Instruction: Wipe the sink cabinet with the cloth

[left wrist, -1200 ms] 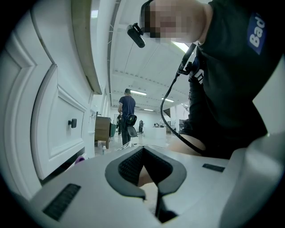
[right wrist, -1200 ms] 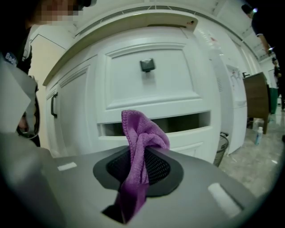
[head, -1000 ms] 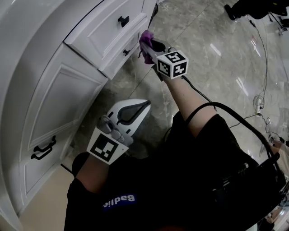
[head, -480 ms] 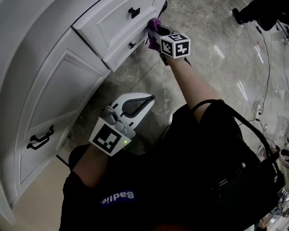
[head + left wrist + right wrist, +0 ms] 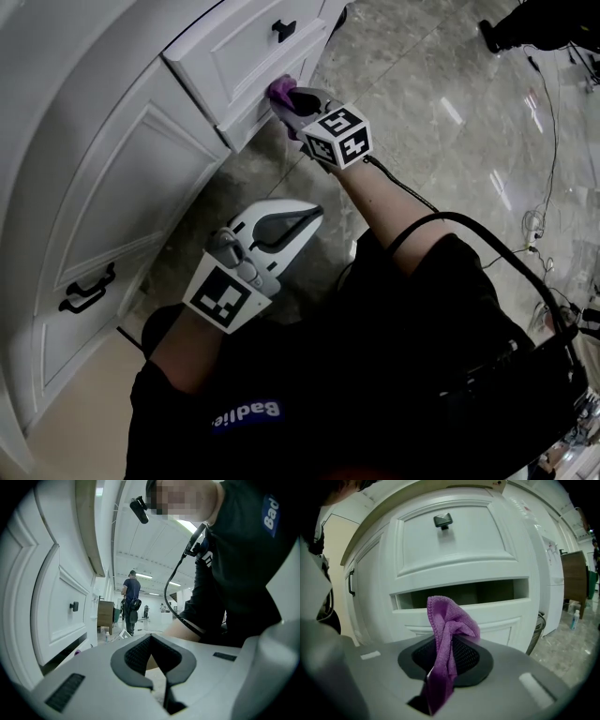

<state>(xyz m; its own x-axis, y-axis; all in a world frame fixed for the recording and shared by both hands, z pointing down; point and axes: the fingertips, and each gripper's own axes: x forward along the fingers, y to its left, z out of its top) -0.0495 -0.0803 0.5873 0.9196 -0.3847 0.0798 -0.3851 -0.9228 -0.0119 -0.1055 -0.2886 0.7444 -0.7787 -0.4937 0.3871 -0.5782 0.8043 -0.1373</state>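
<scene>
**Purple cloth pressed at the drawer's lower edge**

Head view: the right gripper (image 5: 287, 99) holds a fuzzy purple cloth (image 5: 279, 89) against the underside of a white panelled drawer (image 5: 246, 54) of the curved sink cabinet (image 5: 112, 197). The left gripper (image 5: 302, 216), smooth grey plastic, hangs over the glossy marbled floor (image 5: 422, 122), well apart from the cabinet.

Left gripper view: its ribbed dark pads (image 5: 136, 656) meet with nothing between them. A person (image 5: 131, 599) stands far off.

Right gripper view: the jaws pinch the cloth's folded terry, which rises before the dark slot (image 5: 461, 594) beneath the drawer's square black knob (image 5: 443, 521).
</scene>
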